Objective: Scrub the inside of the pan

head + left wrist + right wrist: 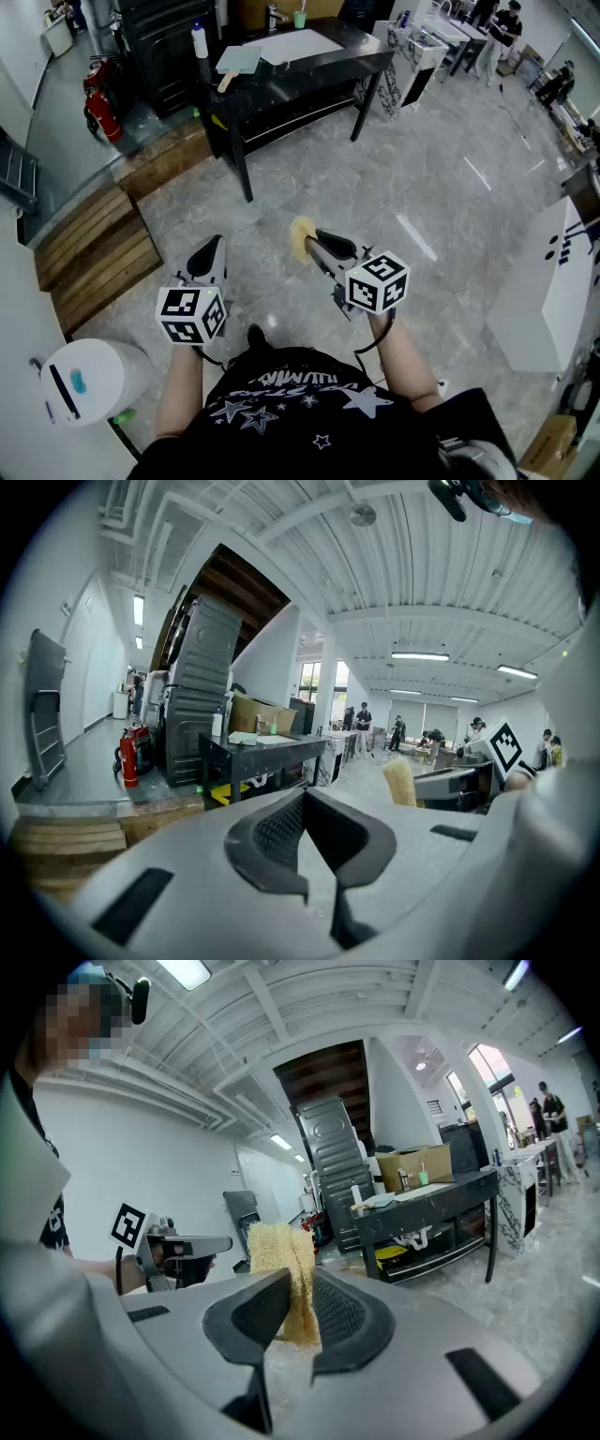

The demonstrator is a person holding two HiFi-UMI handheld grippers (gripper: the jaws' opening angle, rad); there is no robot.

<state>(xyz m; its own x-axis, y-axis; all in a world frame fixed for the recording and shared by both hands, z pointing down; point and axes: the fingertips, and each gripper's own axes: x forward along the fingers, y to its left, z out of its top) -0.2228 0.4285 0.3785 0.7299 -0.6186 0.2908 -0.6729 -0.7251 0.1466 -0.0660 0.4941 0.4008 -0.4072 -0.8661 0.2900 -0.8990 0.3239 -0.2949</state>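
The pale green pan with a wooden handle (240, 59) is lying toward the left end of the black counter (309, 82), its handle pointing at the front edge. Well apart from it, over the grey marble floor (441, 187), the right gripper (313, 242) is pinching a yellow fibrous scrubber (299, 232) between its 2 fingers. The left gripper (215, 246) is holding its fingers pressed together on nothing.

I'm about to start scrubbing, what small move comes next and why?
Probably walk toward the table: the right claw already grips the sponge, the left claw is shut and empty, and the table stands across open floor ahead.
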